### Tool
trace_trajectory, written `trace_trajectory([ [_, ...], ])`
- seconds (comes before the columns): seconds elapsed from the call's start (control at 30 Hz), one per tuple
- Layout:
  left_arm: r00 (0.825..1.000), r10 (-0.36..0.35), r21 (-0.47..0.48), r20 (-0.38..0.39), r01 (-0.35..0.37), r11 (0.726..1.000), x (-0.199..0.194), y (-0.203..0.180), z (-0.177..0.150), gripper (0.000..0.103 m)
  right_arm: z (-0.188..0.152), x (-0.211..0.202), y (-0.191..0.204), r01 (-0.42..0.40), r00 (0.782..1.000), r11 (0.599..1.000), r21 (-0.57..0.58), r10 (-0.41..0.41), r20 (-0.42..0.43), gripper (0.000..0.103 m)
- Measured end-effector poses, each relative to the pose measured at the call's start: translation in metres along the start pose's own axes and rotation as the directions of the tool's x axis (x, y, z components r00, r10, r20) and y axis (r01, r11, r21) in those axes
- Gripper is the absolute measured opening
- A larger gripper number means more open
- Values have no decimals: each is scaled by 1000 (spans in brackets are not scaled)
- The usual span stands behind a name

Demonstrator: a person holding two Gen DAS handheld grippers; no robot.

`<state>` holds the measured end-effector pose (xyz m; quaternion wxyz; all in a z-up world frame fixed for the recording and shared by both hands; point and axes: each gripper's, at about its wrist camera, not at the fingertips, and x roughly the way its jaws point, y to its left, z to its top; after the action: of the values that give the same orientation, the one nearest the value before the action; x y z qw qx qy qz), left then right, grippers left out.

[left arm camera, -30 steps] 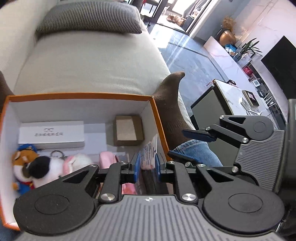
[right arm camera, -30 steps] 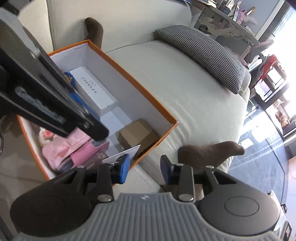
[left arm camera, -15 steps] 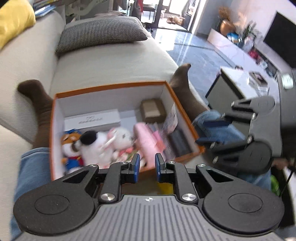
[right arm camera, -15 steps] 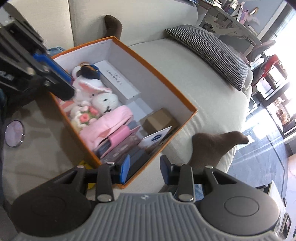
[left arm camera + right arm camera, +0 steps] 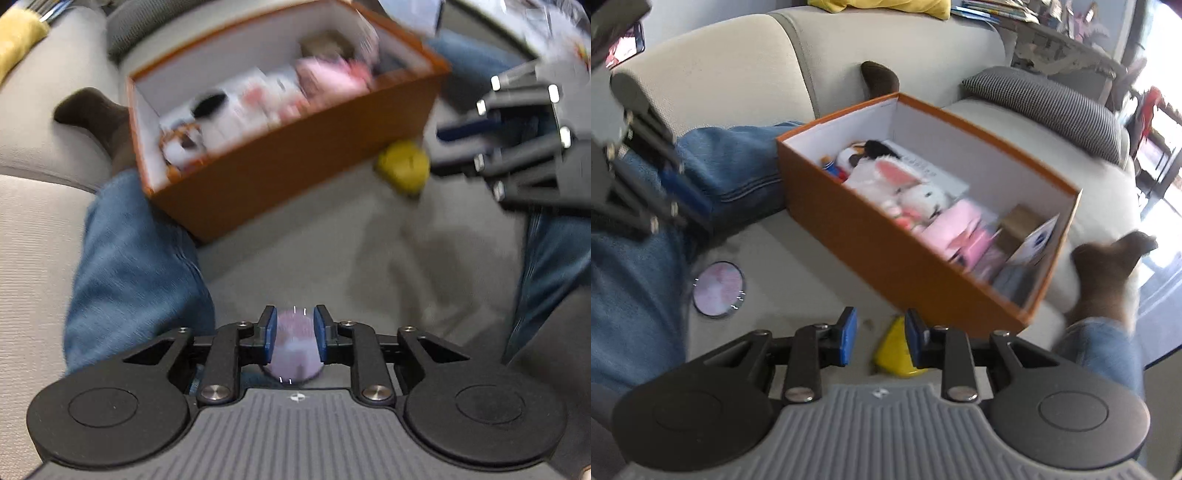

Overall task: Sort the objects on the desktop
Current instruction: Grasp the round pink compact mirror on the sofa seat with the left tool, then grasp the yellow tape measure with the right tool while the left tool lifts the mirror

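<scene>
Setting: a person sits on a beige sofa [image 5: 713,85], jeans-clad legs spread to either side, an orange box [image 5: 886,254] on the cushion between them.
Box edges: its near long wall faces both grippers; its far right corner sits close to a brown-socked foot [image 5: 1108,258]; the other sock [image 5: 881,79] shows just behind its back corner.
Box contents: plush toys [image 5: 905,184] at the left end, pink items [image 5: 960,229] in the middle, a small brown carton [image 5: 1019,221] and a card at the right end.
Left gripper [image 5: 294,334]: pointing steeply down at a round pink disc [image 5: 295,347] lying flat on the cushion; jaws opening, the disc showing between the blue pads, no clear pinch.
Right gripper [image 5: 880,336]: jaws closing, a yellow wedge-shaped object [image 5: 892,350] on the cushion under its right pad, not gripped.
Open room: a bare strip of cushion runs between the box's near wall and both grippers; disc and yellow piece lie well apart on it.
</scene>
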<state>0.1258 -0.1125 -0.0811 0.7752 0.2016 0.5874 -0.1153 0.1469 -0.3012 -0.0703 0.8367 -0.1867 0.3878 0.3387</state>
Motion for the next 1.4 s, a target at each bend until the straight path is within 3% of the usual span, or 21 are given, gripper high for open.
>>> trace_trajectory([
  [0.13, 998, 40, 65, -39, -37, 997, 24, -21, -11, 38, -22, 15, 1, -3, 1000, 995, 104, 4, -12, 31],
  [0.2, 996, 56, 56, -73, -52, 997, 37, -23, -13, 51, -34, 19, -3, -19, 1000, 989, 149, 21, -17, 31],
  [0.4, 982, 88, 22, -168, -85, 996, 68, -22, -10, 55, -60, 30, -19, 13, 1000, 982, 189, -9, -23, 34],
  [0.63, 962, 83, -10, -260, -89, 996, 94, -21, -9, 57, -72, 38, -39, -27, 1000, 965, 260, 28, -1, 37],
  [0.83, 953, 94, -11, -288, -101, 995, 101, -20, -10, 72, -74, 40, -40, -51, 999, 965, 257, 50, 9, 38],
  [1.0, 954, 100, 6, -282, -103, 995, 104, -20, -15, 74, -73, 42, -40, -62, 998, 965, 256, 62, 9, 38],
  [1.13, 954, 106, 19, -279, -106, 994, 101, -17, -21, 64, -73, 41, -40, -59, 998, 965, 256, 58, 11, 38],
  [1.23, 958, 72, -11, -279, -78, 997, 93, -9, -24, 56, -73, 39, -38, -57, 998, 967, 246, 55, 16, 38],
  [1.4, 966, 29, -68, -256, -48, 997, 69, 8, -22, 30, -74, 37, -39, -60, 998, 966, 251, 55, 28, 38],
])
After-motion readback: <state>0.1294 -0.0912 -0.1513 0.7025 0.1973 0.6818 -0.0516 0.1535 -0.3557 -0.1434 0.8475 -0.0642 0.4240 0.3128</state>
